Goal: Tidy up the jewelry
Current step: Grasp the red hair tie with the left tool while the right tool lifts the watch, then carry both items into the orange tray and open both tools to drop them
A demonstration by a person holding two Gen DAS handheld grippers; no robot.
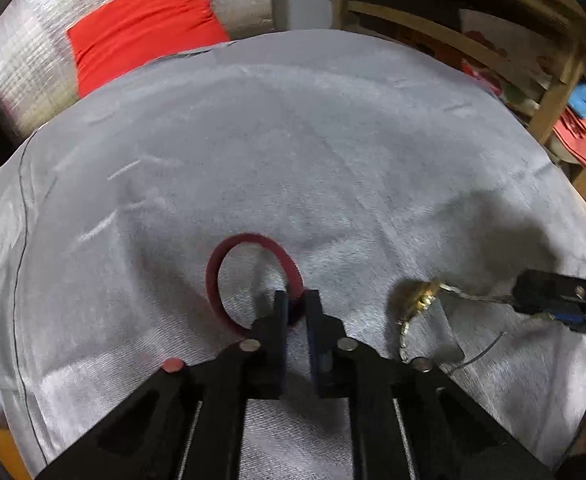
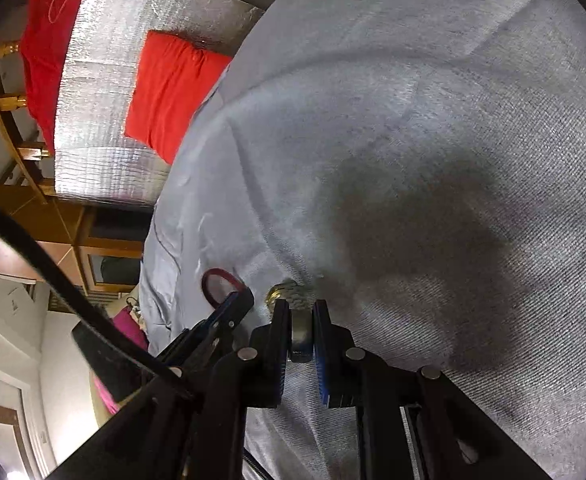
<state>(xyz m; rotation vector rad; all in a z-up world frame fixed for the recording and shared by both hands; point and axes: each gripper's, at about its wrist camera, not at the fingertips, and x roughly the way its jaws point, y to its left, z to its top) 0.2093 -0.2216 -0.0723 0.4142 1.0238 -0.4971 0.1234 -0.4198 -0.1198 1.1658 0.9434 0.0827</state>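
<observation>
A dark red bangle (image 1: 229, 268) stands tilted over the grey cloth (image 1: 293, 152). My left gripper (image 1: 296, 300) is shut on its near rim. The bangle also shows in the right wrist view (image 2: 217, 280), held by the left gripper (image 2: 237, 304). A gold and silver metal wristwatch (image 1: 417, 300) hangs just over the cloth to the right. My right gripper (image 1: 533, 292) is shut on its band. In the right wrist view the band (image 2: 301, 332) sits between the fingers of my right gripper (image 2: 301, 312), and the gold watch head (image 2: 285, 292) sticks out past the tips.
The grey cloth (image 2: 413, 120) covers a round table. A silver-quilted seat with a red cushion (image 1: 145, 28) stands beyond the far edge. Wooden shelves (image 1: 533, 60) with red and blue items stand at the far right. A thin dark thread (image 1: 477, 356) lies on the cloth.
</observation>
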